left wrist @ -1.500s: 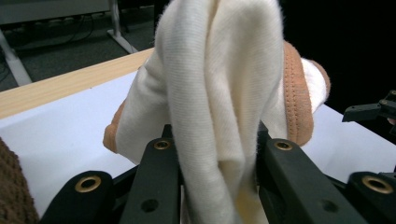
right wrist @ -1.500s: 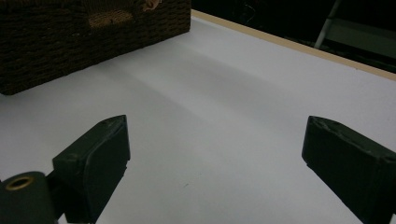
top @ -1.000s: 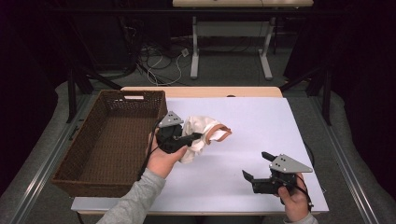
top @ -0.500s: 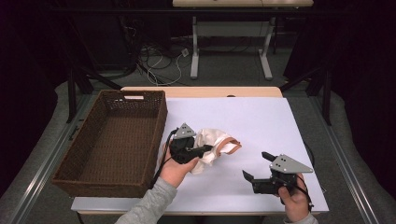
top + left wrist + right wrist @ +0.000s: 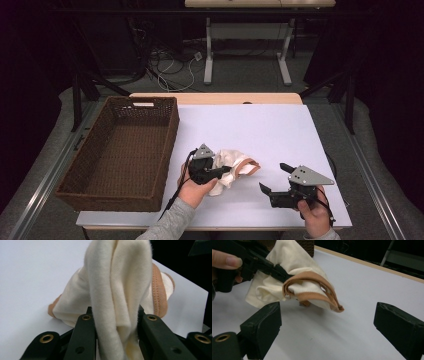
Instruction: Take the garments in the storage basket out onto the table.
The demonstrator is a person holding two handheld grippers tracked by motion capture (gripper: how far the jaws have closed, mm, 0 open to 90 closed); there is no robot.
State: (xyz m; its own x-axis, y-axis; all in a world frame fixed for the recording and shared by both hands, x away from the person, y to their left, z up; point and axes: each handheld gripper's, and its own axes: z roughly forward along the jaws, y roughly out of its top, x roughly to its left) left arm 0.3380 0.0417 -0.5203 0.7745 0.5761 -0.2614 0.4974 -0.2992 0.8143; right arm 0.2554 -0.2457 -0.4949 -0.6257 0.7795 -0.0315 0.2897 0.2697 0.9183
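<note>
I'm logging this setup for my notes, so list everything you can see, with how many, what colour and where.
garment: one, cream cloth with tan-orange trim, bunched on the sheet right of the basket, pinched in the left gripper.
basket: one, dark brown wicker, rectangular, on the left part of the table.
sheet: one, white, covering the tabletop.
table: one, light wood edge at the far side.
desk: one, white legs, beyond the table on the floor.
cables: several, white and black, on the floor behind the table.
left gripper: one, black with grey plate, jaws shut on the garment.
right gripper: one, black with grey plate, near right of the sheet, jaws open, holding nothing.
</note>
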